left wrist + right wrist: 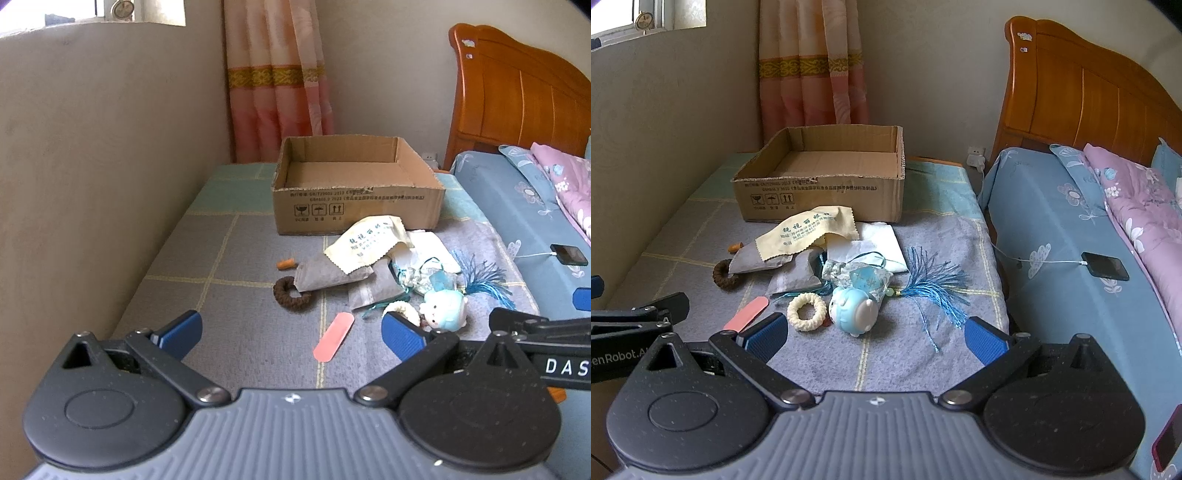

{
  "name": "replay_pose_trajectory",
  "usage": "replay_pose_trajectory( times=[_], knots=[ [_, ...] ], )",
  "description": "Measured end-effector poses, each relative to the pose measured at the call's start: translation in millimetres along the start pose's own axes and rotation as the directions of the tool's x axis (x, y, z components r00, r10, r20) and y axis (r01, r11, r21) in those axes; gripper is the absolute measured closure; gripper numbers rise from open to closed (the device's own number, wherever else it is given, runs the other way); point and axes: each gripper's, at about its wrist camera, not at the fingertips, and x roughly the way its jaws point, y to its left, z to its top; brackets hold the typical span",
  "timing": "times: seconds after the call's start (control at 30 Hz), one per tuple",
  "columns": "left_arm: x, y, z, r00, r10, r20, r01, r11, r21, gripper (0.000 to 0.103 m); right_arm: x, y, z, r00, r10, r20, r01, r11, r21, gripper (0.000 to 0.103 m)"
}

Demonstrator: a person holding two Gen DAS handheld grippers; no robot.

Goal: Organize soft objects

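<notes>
An empty cardboard box [354,214] [827,201] stands at the back of a grey checked cloth. In front of it lies a pile: a yellow printed cloth [364,242] [807,234], grey pouches [321,275] [798,275], a brown hair ring [291,293] [724,275], a cream ring [807,312], a blue plush toy [445,308] [853,310], a blue tassel [480,277] [934,291] and a pink strip [333,336] [747,312]. My left gripper [291,338] is open, low before the pile. My right gripper [875,338] is open, just short of the plush toy. Both are empty.
A small orange piece [286,263] [735,246] lies left of the pile. A wall runs along the left. On the right is a bed with blue sheet [1071,236], a phone on a cable [569,254] [1106,266] and a wooden headboard [1082,96]. A curtain [277,81] hangs behind.
</notes>
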Motion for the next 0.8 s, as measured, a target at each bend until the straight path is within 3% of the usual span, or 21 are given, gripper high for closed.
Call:
replay_pose_trajectory(
  times=[0.33,0.47,0.57,0.8],
  knots=[
    [8.1,-0.9,1.6,0.999,-0.023,0.022,0.022,0.998,0.054,0.001,5.9,-1.7,1.6,1.0,0.009,0.003,-0.009,1.0,-0.014,0.0],
    [17.7,2.4,0.6,0.997,-0.075,0.006,0.074,0.995,0.061,0.001,12.1,-1.3,1.7,1.0,0.016,-0.005,-0.016,0.999,-0.029,0.0],
    [29.5,1.8,-2.6,0.993,-0.112,-0.032,0.114,0.99,0.079,0.001,17.0,-3.5,0.8,1.0,0.027,-0.012,-0.028,0.999,-0.028,0.0],
    [62.1,-3.6,-13.7,0.979,-0.125,-0.161,0.141,0.985,0.095,0.001,34.9,-16.4,-2.4,0.995,0.082,-0.055,-0.082,0.997,0.004,0.0]
  ],
)
